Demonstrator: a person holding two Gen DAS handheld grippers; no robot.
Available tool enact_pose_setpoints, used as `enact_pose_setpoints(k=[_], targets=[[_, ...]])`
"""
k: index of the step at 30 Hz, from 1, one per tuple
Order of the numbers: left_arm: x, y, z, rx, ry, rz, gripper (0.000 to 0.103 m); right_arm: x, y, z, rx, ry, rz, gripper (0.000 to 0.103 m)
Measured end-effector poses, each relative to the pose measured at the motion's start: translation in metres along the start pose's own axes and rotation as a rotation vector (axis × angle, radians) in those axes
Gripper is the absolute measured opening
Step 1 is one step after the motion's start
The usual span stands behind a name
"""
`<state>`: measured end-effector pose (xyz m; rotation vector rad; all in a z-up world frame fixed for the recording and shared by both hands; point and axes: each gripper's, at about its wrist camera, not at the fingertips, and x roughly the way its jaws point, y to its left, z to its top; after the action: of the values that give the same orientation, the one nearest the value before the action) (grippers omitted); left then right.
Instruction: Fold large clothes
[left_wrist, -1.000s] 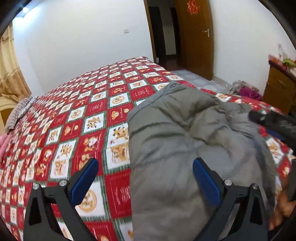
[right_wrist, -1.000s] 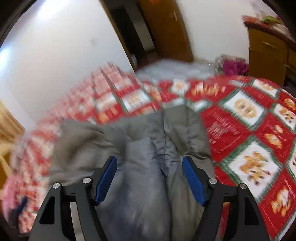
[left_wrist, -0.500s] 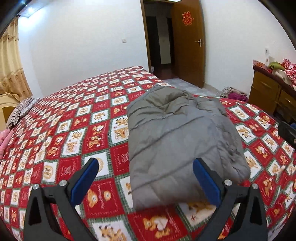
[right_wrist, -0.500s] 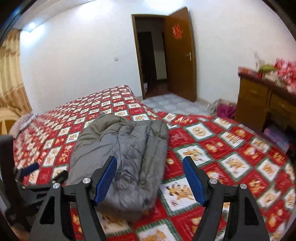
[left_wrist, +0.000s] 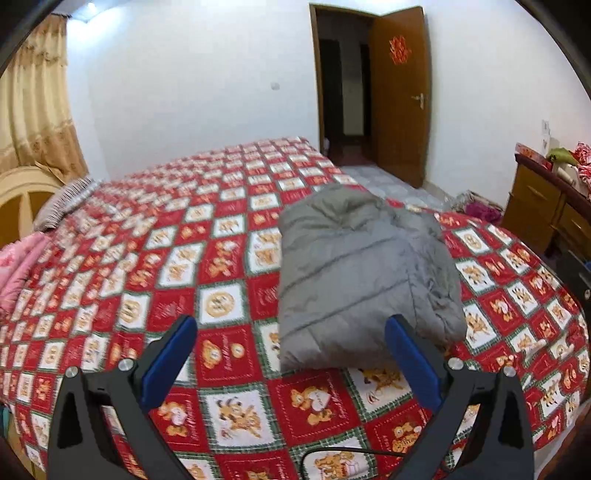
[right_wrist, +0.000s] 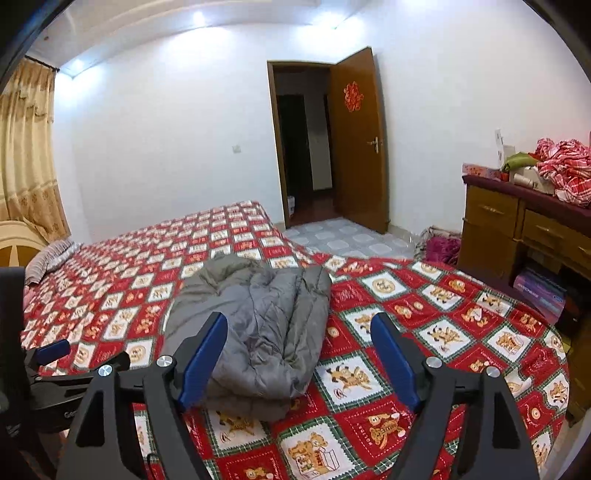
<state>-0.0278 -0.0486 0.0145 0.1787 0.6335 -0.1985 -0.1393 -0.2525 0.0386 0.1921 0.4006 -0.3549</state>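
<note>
Two grippers, left gripper (left_wrist: 290, 352) apart, right gripper (right_wrist: 297, 349) opening, hover empty above folded jacket (left_wrist: 362, 273).

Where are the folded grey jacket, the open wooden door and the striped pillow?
grey jacket (left_wrist: 354, 273), left wrist view, quilted top panel.
wooden door (right_wrist: 360, 147), right wrist view, middle of the door leaf.
striped pillow (left_wrist: 62, 201), left wrist view, its upper face.

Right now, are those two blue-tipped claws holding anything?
Left gripper: open, holding nothing.
Right gripper: jaws opening, nothing between them; the grey jacket lies folded on the bed beyond.
</note>
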Motion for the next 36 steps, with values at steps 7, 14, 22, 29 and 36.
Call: enact_pose_setpoints(k=[7,14,22,29,36], targets=[[-0.021,0.001,0.005,0.021,-0.087,0.030,0.103,-0.016,0.001,0.007,-0.002,-0.056,-0.003,0.082],[-0.024,0.000,0.006,0.020,-0.092,0.029,0.103,-0.016,0.002,0.005,0.005,-0.053,0.004,0.082],[-0.025,0.000,0.005,0.016,-0.090,0.024,0.103,-0.015,0.003,0.004,0.006,-0.051,0.007,0.082],[-0.025,0.000,0.006,0.015,-0.095,0.025,0.103,-0.015,0.003,0.004,0.006,-0.055,0.007,0.082],[-0.026,0.000,0.007,0.015,-0.098,0.028,0.103,-0.017,0.004,0.004,0.002,-0.055,0.014,0.082]])
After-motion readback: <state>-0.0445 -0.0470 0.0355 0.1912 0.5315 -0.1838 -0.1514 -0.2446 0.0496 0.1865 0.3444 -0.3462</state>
